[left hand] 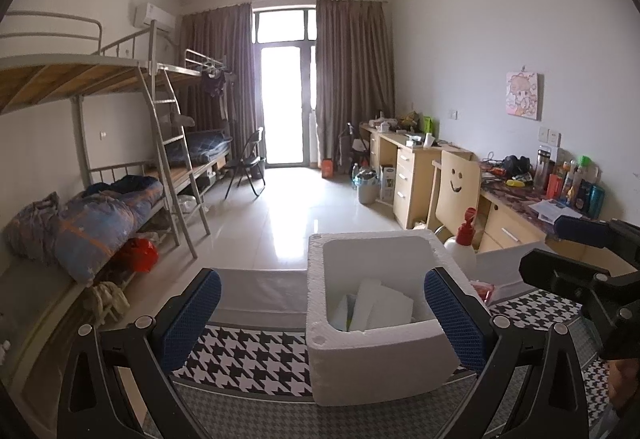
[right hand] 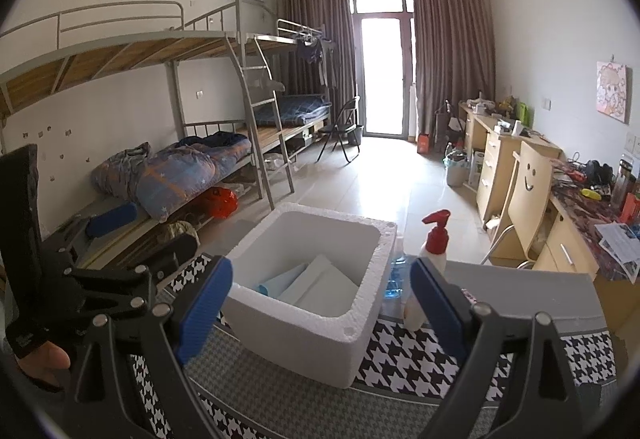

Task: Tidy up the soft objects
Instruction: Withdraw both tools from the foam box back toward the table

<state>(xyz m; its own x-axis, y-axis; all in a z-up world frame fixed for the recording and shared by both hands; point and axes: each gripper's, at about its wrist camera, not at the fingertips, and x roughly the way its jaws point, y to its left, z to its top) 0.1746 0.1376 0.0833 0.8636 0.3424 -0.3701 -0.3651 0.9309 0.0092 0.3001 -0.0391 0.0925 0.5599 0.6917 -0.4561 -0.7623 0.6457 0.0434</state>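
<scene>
Left gripper (left hand: pixel 320 315) fingers (left hand: pixel 191 315) spread wide before the foam box (left hand: pixel 376 363).

Much of the table scene is blocked, cropped or too small to read.

In the foam box (right hand: pixel 304 315), the white sheets (right hand: pixel 320 289) and a pale blue item (right hand: pixel 267 285) are half hidden by the front wall; what they are cannot be told. The pump bottle (right hand: pixel 430 263) has its lower body behind a blue pad of the right gripper (right hand: pixel 322 305). A clear bottle (right hand: pixel 394 279) shows only as a sliver beside the box. In the left view, 1 reddish thing (left hand: pixel 482 289) peeks past a blue pad, unidentifiable. Both grippers' bodies are cut by the bottom edge. Labels on the desk clutter (left hand: pixel 572 179) are too small to read.
</scene>
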